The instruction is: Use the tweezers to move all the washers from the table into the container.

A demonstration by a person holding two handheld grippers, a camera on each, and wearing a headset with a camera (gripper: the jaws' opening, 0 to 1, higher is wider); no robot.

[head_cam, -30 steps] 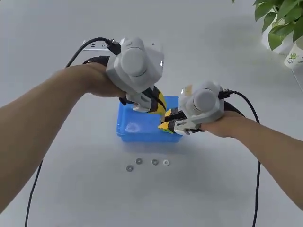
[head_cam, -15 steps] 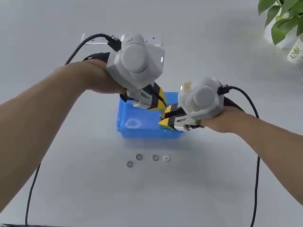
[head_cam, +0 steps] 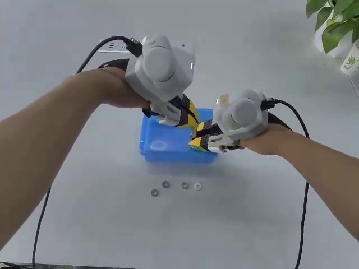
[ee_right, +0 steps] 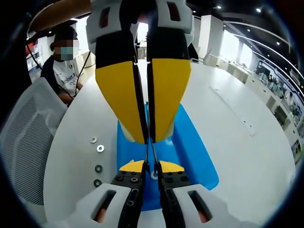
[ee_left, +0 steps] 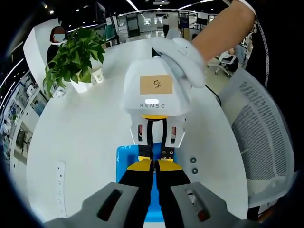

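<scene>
Four washers (head_cam: 184, 185) lie in a row on the table (head_cam: 252, 224), just in front of the blue container (head_cam: 151, 152). So plenty of your job looks undone, and what's inside the container I can't tell. Your left gripper (head_cam: 189, 124) hangs over it, jaws pressed together. Your right gripper (head_cam: 195, 144) pinches what look like the thin tweezers (ee_right: 151, 154). White tabletop, potted plant (head_cam: 334, 28) at the far corner, open office beyond.

The container (head_cam: 167, 149) below the left gripper (head_cam: 190, 120) is bright blue, the bench (head_cam: 252, 218) plain white. The right gripper (head_cam: 197, 143), like it, is pale grey with yellow-and-black jaws.
</scene>
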